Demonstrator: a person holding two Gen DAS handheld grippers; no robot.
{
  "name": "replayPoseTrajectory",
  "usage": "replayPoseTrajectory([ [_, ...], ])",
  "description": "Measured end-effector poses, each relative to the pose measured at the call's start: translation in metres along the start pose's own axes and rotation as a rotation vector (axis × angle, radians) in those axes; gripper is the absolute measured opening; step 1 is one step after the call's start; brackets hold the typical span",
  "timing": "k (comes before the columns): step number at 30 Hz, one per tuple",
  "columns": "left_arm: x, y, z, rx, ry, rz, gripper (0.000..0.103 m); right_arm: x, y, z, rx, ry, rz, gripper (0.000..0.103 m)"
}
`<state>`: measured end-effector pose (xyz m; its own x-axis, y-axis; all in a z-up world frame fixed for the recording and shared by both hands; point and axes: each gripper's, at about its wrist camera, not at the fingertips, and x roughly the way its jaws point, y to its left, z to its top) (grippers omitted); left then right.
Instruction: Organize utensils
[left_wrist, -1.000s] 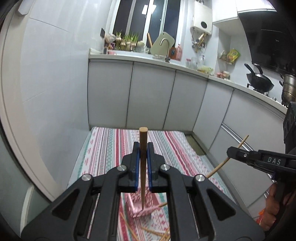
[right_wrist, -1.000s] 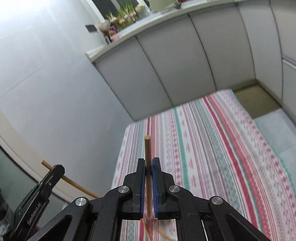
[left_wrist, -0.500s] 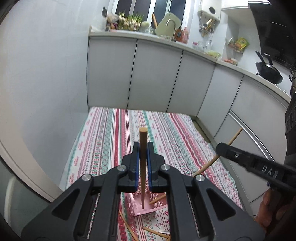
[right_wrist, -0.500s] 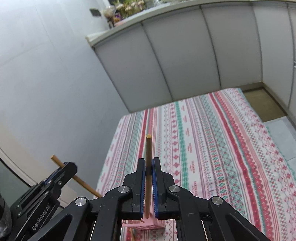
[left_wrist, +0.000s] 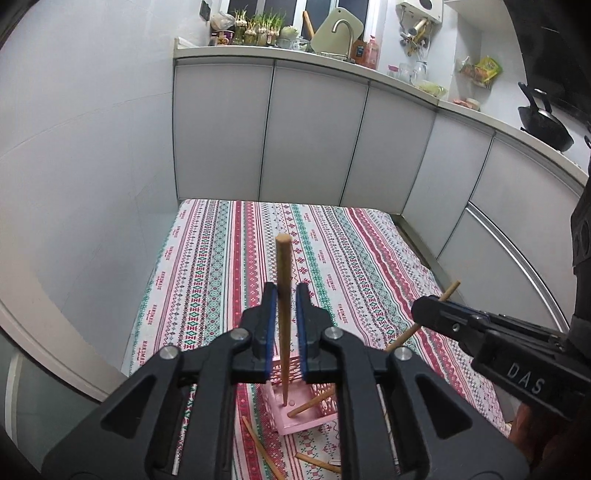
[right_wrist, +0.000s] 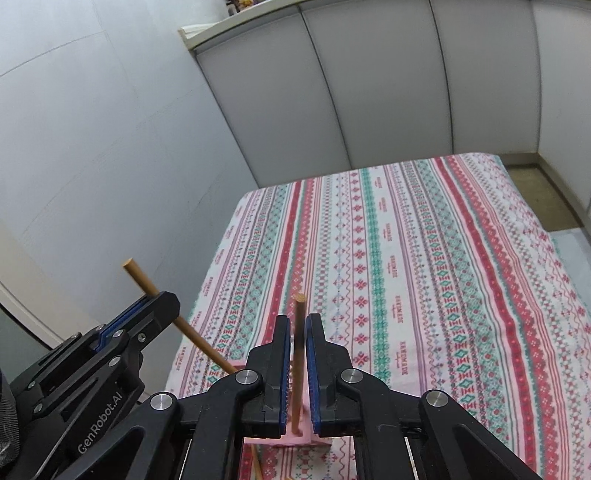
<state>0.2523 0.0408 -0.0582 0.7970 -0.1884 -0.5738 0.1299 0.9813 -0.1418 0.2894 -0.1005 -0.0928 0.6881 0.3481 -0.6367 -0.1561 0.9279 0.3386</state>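
Two wooden chopsticks stand with their tips in a pink slotted holder (left_wrist: 306, 413) on the striped cloth. One chopstick (left_wrist: 283, 295) stands between the fingers of my left gripper (left_wrist: 283, 295), whose jaws have parted and no longer pinch it. The other chopstick (right_wrist: 298, 350) stands between the fingers of my right gripper (right_wrist: 297, 328), also parted with a gap on each side. The right gripper (left_wrist: 436, 314) shows at the right of the left wrist view, the left gripper (right_wrist: 162, 306) at the left of the right wrist view.
Several loose chopsticks (left_wrist: 258, 446) lie on the striped tablecloth (right_wrist: 424, 258) near the holder. Grey kitchen cabinets (left_wrist: 314, 140) stand beyond the table's far edge, a white wall (right_wrist: 92, 147) along its left side.
Both grippers came down over the pink holder and lowered the chopstick tips into it. Both jaws, shut on the chopsticks before, have opened a little.
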Motion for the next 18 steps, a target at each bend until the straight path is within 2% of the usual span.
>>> replayPoseTrajectory([
  [2,-0.005,0.003,0.002,-0.012,-0.011,-0.004,0.028,-0.003,-0.002,0.002,0.013,0.002,0.007,0.014],
  [3,-0.007,0.004,0.003,-0.017,-0.016,-0.004,0.034,-0.006,-0.004,0.002,0.023,0.000,0.014,0.023],
  [5,-0.015,0.006,0.003,-0.026,-0.026,-0.012,0.040,-0.013,-0.006,0.004,0.036,-0.012,0.024,0.033],
  [9,-0.023,0.010,0.004,-0.028,-0.024,-0.008,0.051,-0.030,-0.008,0.006,0.035,-0.030,0.029,0.037],
  [13,-0.032,0.011,0.000,-0.023,-0.002,-0.008,0.065,-0.049,-0.013,0.005,0.025,-0.043,0.020,0.047],
  [18,-0.037,0.015,-0.010,-0.020,0.057,-0.002,0.080,-0.063,-0.028,0.000,0.044,-0.010,-0.006,0.054],
])
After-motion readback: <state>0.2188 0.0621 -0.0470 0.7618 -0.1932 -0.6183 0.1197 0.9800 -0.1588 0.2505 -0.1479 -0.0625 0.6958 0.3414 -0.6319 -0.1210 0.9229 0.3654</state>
